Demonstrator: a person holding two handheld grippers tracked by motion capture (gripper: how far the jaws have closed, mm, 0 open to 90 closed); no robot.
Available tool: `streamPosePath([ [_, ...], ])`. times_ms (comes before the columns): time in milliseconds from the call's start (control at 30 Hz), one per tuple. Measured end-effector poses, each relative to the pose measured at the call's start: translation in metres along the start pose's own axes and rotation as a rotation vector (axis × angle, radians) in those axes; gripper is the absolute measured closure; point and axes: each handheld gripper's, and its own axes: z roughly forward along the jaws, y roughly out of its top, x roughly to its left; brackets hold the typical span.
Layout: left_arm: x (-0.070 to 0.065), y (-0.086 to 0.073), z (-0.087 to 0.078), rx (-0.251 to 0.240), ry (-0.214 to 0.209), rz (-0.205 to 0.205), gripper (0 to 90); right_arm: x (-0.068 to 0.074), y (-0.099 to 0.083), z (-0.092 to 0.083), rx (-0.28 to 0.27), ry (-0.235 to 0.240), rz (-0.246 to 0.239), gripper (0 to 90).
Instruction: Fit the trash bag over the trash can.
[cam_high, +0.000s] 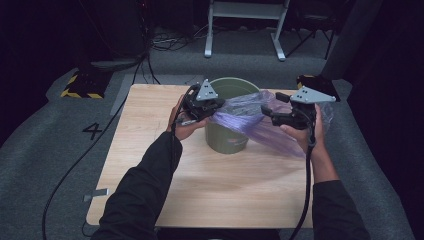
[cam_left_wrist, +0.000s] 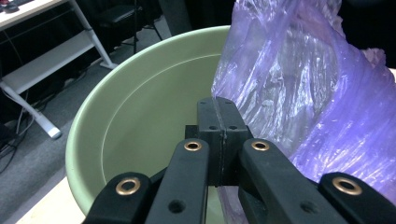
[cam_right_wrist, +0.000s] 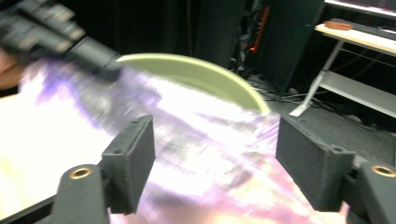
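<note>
A pale green bucket (cam_high: 227, 140) (cam_left_wrist: 140, 116) (cam_right_wrist: 210, 74) stands upright at the far middle of the wooden table (cam_high: 225, 195). A thin purple plastic bag (cam_high: 250, 122) (cam_left_wrist: 303, 93) (cam_right_wrist: 196, 140) stretches across its mouth and hangs down its right side. My left gripper (cam_high: 217, 107) (cam_left_wrist: 219, 107) sits at the bucket's left rim, jaws shut on the bag's edge. My right gripper (cam_high: 265, 111) (cam_right_wrist: 215, 130) hovers at the bucket's right with jaws wide open; the blurred bag lies between and below them, untouched by the pads. The left gripper (cam_right_wrist: 60, 37) also shows at the top left of the right gripper view.
Beyond the table, on grey carpet, stand a white-legged frame (cam_high: 245, 25), a yellow-and-black striped block (cam_high: 80, 85) and loose cables (cam_high: 165, 42). A cable trails from each gripper toward the near edge. Bare wood lies in front of the bucket.
</note>
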Motion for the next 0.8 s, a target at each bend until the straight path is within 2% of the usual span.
streamPosePath([
  [233, 0.008, -0.002, 0.002, 0.003, 0.024, -0.025, 90.0, 0.021, -0.022, -0.016, 0.024, 0.103, -0.081, 22.1],
  [333, 0.012, -0.001, 0.003, -0.003, 0.021, -0.038, 90.0, 0.031, -0.033, -0.019, 0.055, 0.104, -0.123, 20.1],
  [433, 0.013, 0.0, 0.005, -0.002, 0.027, -0.04, 90.0, 0.039, -0.046, -0.012, 0.118, 0.062, -0.172, 21.6],
  [467, 0.014, 0.0, 0.006, -0.002, 0.029, -0.041, 90.0, 0.039, -0.049, -0.011, 0.126, 0.052, -0.175, 25.4],
  [533, 0.015, 0.001, 0.007, -0.006, 0.028, -0.045, 89.9, 0.04, -0.055, -0.006, 0.133, 0.02, -0.179, 45.1],
  [600, 0.015, 0.001, 0.009, -0.006, 0.026, -0.041, 89.9, 0.04, -0.058, -0.003, 0.135, 0.001, -0.19, 57.1],
  [633, 0.015, 0.001, 0.009, -0.009, 0.024, -0.04, 89.9, 0.04, -0.058, -0.001, 0.135, -0.025, -0.195, 70.4],
  [733, 0.016, 0.001, 0.01, -0.013, 0.023, -0.04, 89.9, 0.04, -0.056, 0.0, 0.114, -0.064, -0.2, 84.0],
  [800, 0.016, 0.001, 0.011, -0.016, 0.021, -0.044, 89.9, 0.039, -0.055, -0.001, 0.099, -0.096, -0.2, 89.7],
])
